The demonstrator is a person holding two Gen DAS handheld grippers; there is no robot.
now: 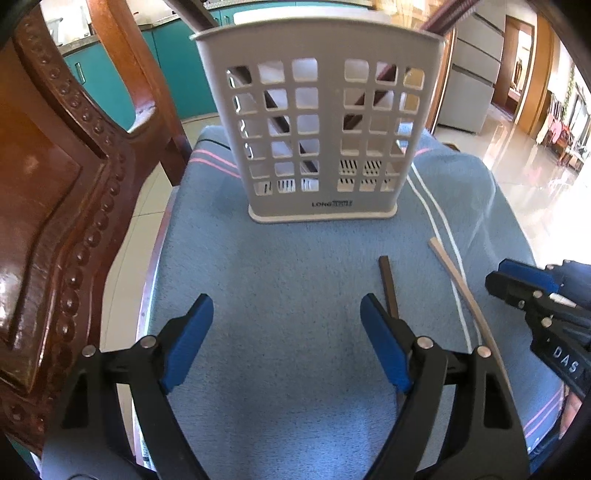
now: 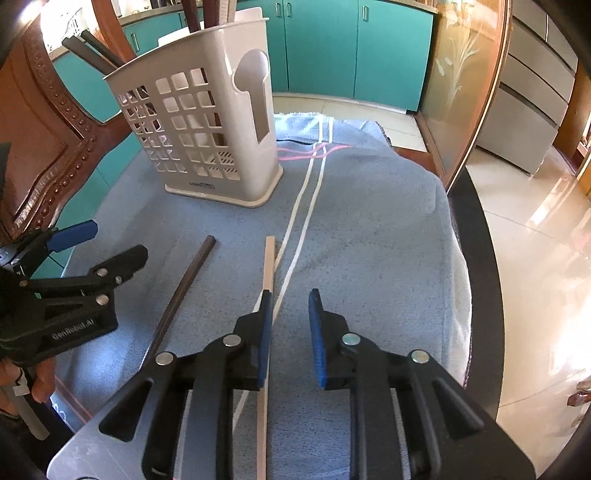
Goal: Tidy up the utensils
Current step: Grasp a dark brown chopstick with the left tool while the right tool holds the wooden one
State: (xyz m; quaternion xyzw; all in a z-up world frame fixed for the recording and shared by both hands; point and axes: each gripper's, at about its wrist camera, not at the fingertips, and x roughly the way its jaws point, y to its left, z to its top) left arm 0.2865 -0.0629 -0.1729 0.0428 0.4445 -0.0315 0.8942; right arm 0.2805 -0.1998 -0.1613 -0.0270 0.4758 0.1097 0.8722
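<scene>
A grey slotted utensil holder (image 1: 317,122) stands upright at the far side of the blue towel; it also shows in the right wrist view (image 2: 207,129), with dark and light chopsticks (image 2: 195,14) sticking out of its top. A dark chopstick (image 1: 388,286) (image 2: 181,291) and a light wooden chopstick (image 1: 465,295) (image 2: 269,266) lie loose on the towel. My left gripper (image 1: 286,332) is open and empty, with the dark chopstick beside its right finger. My right gripper (image 2: 290,332) is open, with the light chopstick lying along its left finger.
A carved wooden chair back (image 1: 55,203) stands close on the left. The blue towel (image 1: 277,266) covers a round table whose dark edge (image 2: 476,258) curves on the right. Teal cabinets (image 2: 332,48) stand behind. A glossy tiled floor (image 2: 535,277) lies beyond the table.
</scene>
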